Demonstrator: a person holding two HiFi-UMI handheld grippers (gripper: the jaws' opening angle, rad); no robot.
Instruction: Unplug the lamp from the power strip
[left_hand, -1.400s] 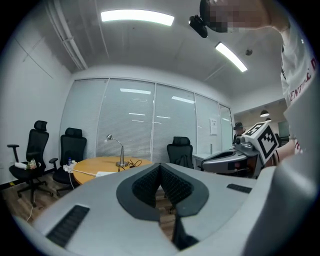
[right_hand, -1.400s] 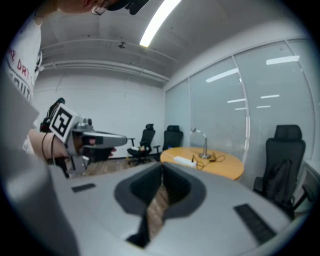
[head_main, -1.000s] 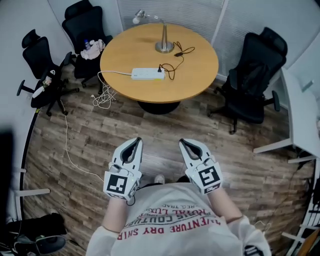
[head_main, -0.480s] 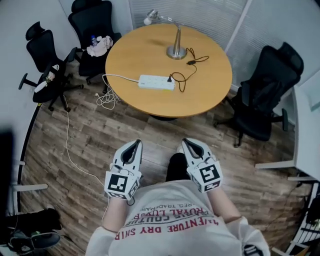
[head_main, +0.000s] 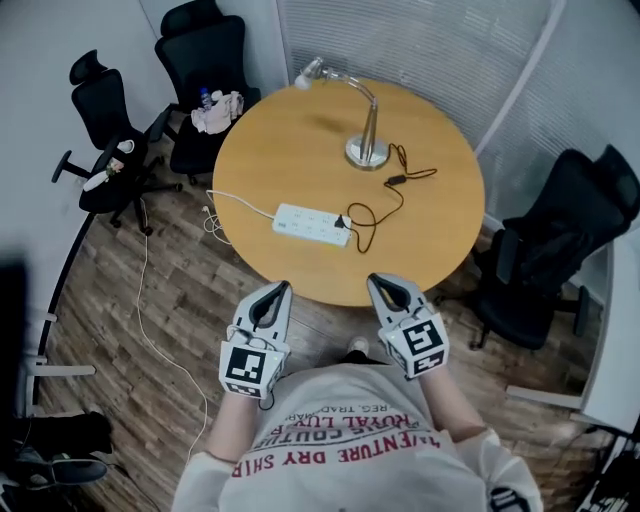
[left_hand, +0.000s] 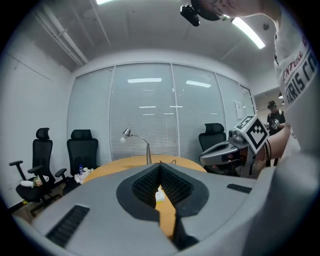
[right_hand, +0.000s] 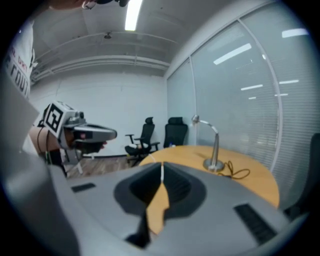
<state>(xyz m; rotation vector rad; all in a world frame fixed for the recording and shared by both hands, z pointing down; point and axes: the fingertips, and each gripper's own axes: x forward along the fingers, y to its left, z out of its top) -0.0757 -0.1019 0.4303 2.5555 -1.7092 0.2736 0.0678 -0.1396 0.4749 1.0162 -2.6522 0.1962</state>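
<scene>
The left gripper (head_main: 279, 290) and right gripper (head_main: 379, 285), both clenched empty, hover short of the power strip (head_main: 310, 224) on the round counter (head_main: 280, 150), the lamp (head_main: 367, 150) beyond the strip, its plug (head_main: 343, 222) in the strip's right end.

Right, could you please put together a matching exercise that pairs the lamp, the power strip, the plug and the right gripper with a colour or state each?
Things:
1. desk lamp
2. power strip
3. lamp plug
4. right gripper

Descriptions:
A. white, lying flat on the round table
B. fingers shut, nothing between them
C. silver, standing upright
D. black, seated in the power strip

Pairs: 1-C, 2-A, 3-D, 4-B
</scene>
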